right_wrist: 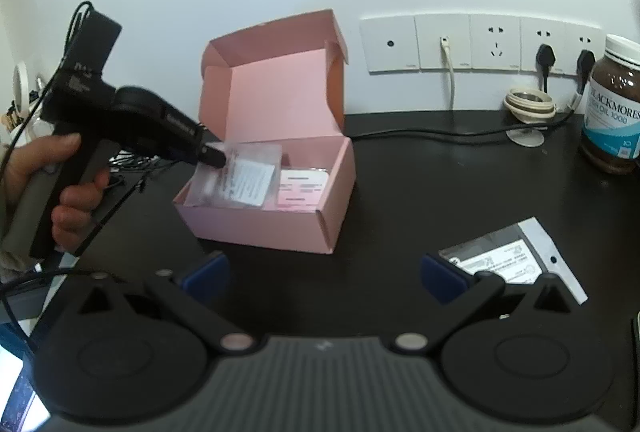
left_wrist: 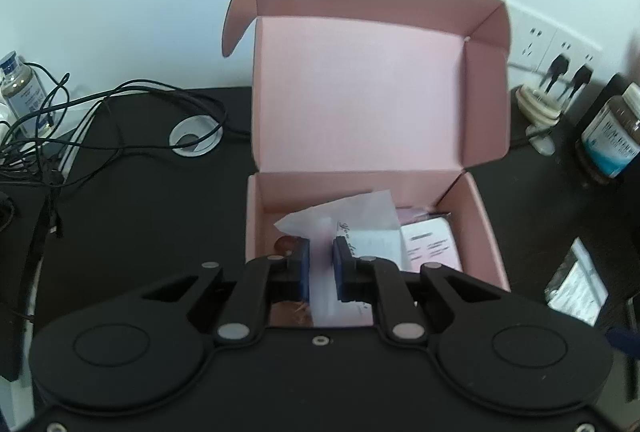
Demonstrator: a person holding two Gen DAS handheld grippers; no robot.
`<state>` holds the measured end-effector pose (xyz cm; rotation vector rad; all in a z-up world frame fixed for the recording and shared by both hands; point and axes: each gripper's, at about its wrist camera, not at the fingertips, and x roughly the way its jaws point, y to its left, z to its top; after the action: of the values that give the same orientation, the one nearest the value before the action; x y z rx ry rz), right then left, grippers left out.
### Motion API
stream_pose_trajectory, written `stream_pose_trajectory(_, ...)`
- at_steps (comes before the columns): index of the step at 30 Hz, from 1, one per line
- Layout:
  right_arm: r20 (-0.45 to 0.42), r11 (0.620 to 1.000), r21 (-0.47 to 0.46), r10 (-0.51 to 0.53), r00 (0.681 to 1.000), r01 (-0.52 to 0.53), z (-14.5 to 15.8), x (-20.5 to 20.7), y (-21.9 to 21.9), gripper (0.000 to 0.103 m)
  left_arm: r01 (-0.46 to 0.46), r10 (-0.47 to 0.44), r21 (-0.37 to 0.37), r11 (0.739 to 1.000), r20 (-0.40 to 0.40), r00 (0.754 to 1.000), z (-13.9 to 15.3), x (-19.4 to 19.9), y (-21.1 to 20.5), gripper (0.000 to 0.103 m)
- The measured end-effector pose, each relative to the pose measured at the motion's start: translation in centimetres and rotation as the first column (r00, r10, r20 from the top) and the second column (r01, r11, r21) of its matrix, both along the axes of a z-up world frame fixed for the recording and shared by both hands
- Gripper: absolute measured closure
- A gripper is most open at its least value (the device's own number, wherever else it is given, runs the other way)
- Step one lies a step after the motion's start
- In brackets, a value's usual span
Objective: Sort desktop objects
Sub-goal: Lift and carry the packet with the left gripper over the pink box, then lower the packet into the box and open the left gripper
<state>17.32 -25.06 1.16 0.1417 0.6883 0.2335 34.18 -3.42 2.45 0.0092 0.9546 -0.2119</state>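
One pink box [right_wrist: 280,168] stands open on the desk [right_wrist: 400,192]. Inside it lies one card [right_wrist: 302,188], and one clear bag [right_wrist: 248,176] hangs over it. One silver packet [right_wrist: 516,256] lies flat on the desk. Two brown bottles show: one with a blue label [right_wrist: 614,112], another at the far left [left_wrist: 20,88]. Two black plugs [right_wrist: 546,58] sit in the wall sockets. Two grippers are in view.
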Motion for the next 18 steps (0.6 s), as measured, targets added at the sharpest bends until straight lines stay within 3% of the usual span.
stream_pose_trajectory(11,-0.006,1.0,0.008,-0.002,1.0,0.002,-0.3,0.1,-0.4,0.001,0.03,-0.032,0.142,0.989,0.014,0.999,-1.5,0.3,-1.6,0.09)
stream_pose_trajectory(18,-0.01,1.0,0.008,-0.008,1.0,0.008,-0.3,0.0,-0.9,0.001,0.022,-0.022,0.168,0.986,0.0,1.0,-2.4,0.4,-1.6,0.09)
